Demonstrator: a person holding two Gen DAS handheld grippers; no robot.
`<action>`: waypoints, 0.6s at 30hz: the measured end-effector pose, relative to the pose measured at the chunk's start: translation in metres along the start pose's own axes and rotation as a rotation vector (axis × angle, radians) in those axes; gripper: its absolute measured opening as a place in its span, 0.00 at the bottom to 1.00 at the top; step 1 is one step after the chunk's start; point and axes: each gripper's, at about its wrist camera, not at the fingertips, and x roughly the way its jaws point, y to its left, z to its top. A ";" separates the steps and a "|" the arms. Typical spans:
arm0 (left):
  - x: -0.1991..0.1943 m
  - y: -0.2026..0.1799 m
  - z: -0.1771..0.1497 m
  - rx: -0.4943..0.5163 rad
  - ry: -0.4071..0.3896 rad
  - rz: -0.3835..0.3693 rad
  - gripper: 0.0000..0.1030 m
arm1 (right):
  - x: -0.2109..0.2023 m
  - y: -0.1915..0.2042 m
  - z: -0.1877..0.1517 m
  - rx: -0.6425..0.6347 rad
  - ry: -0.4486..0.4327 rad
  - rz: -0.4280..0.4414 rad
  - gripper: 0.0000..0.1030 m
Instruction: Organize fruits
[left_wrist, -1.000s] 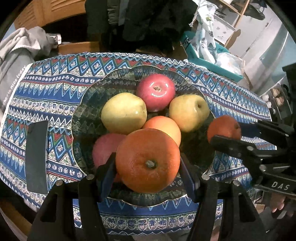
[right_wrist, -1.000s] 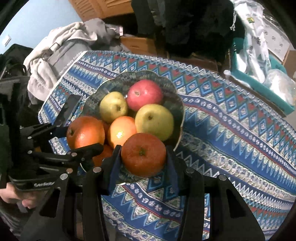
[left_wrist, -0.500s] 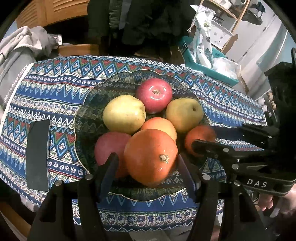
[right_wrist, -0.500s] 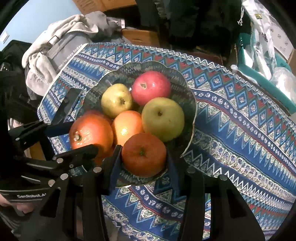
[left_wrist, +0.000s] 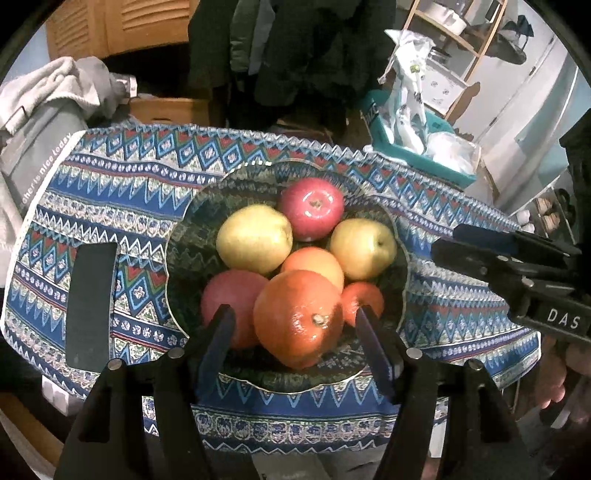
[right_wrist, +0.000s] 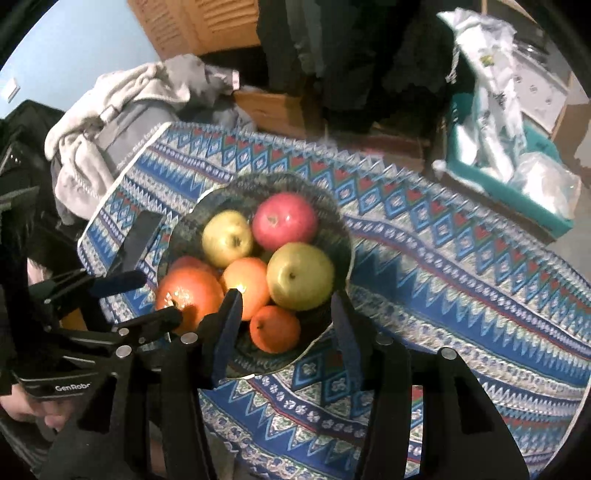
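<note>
Both claws are opening over the bowl (left_wrist: 184, 258) on the desk: left claw (left_wrist: 295, 328) spread clear of the big orange (left_wrist: 297, 317), right claw (right_wrist: 286, 314) clear of the small orange (right_wrist: 275, 328); heaped fruit may roll out.

Dim, warm indoor light, glare on fruit skins, fisheye-warped, vignetted edges.

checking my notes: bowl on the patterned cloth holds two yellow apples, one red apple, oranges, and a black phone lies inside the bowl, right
Not quite. The left wrist view shows the black phone lying on the patterned cloth beside the bowl, not inside it. The rest stands.
</note>
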 end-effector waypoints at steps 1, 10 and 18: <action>-0.003 -0.002 0.001 0.001 -0.006 0.003 0.71 | -0.006 -0.001 0.001 0.002 -0.014 -0.007 0.53; -0.039 -0.022 0.008 0.028 -0.073 0.028 0.76 | -0.056 0.003 0.006 -0.022 -0.130 -0.085 0.63; -0.082 -0.037 0.015 0.048 -0.166 0.073 0.81 | -0.095 0.005 0.006 -0.030 -0.225 -0.150 0.70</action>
